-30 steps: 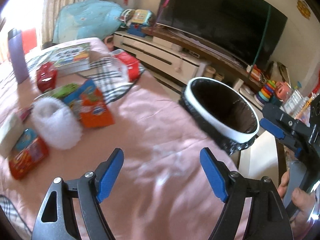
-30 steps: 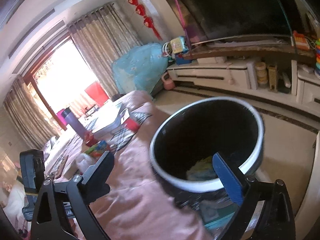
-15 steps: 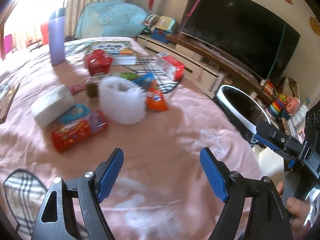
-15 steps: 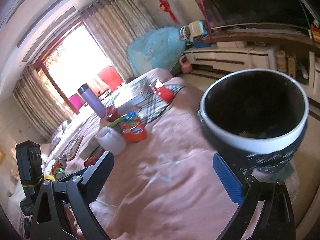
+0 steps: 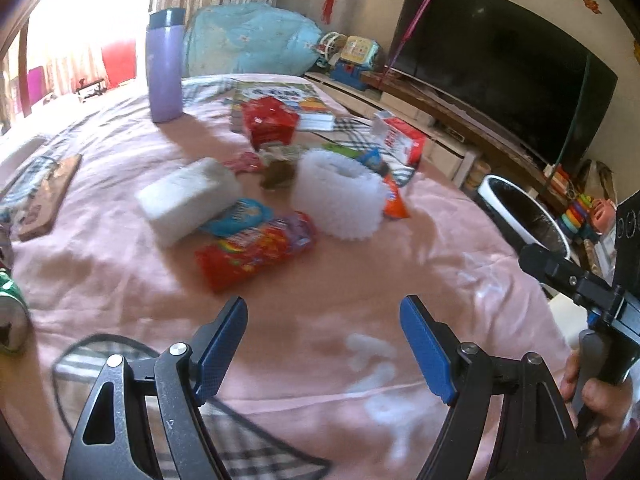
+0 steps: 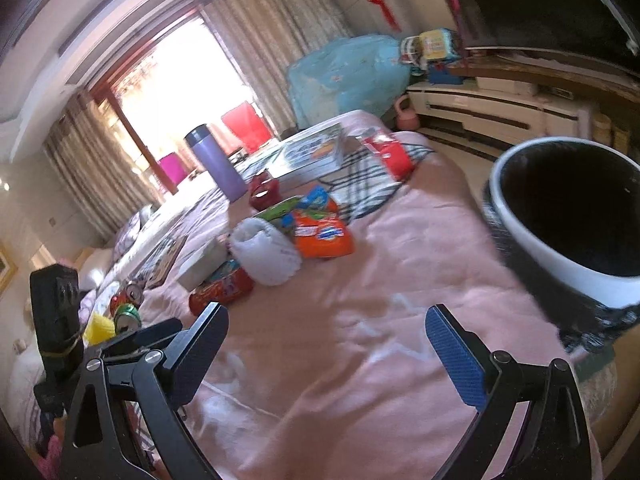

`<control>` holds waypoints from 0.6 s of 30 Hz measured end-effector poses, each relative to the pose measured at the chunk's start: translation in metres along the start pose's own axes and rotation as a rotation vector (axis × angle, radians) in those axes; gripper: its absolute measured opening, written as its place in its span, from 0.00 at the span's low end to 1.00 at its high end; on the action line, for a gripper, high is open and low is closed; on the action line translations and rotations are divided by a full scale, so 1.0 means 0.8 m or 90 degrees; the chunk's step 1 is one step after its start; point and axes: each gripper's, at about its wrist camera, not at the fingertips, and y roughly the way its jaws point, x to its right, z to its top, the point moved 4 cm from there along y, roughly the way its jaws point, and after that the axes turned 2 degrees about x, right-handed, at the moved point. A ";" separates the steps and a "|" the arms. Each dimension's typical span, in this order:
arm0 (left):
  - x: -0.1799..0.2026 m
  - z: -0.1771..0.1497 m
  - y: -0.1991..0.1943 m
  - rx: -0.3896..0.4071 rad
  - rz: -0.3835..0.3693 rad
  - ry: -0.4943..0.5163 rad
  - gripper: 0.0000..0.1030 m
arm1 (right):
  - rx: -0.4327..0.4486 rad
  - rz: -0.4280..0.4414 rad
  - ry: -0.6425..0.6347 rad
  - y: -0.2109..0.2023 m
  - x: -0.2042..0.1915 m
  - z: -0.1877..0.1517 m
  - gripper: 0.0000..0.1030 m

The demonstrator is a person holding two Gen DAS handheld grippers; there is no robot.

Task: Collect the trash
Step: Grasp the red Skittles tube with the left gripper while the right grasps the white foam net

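both grippers' fingers [image 5: 424, 344] spread wide, empty, over wrinkled pink cloth [image 5: 320, 288]; knobbly white foam sleeve [image 5: 338, 196] beyond.

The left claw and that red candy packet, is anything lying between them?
No. In the left wrist view, only bare pink cloth lies between the open left claw and the red candy packet.

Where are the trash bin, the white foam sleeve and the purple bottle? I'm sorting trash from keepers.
trash bin [image 6: 532, 240], right wrist view, white rim.
white foam sleeve [image 5: 340, 200], left wrist view, side wall.
purple bottle [image 5: 165, 76], left wrist view, body.
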 end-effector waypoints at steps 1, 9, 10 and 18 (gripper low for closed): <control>-0.005 0.002 -0.001 0.001 0.002 0.002 0.76 | -0.003 0.004 -0.008 0.004 -0.006 0.000 0.97; -0.036 0.023 0.018 -0.012 0.008 0.075 0.76 | -0.031 0.031 -0.052 0.047 -0.044 0.003 0.85; -0.038 0.026 0.023 -0.015 0.005 0.082 0.76 | -0.038 0.033 -0.056 0.055 -0.048 0.004 0.80; -0.050 0.035 0.073 -0.061 -0.033 0.126 0.76 | -0.078 0.035 -0.065 0.107 -0.061 0.017 0.64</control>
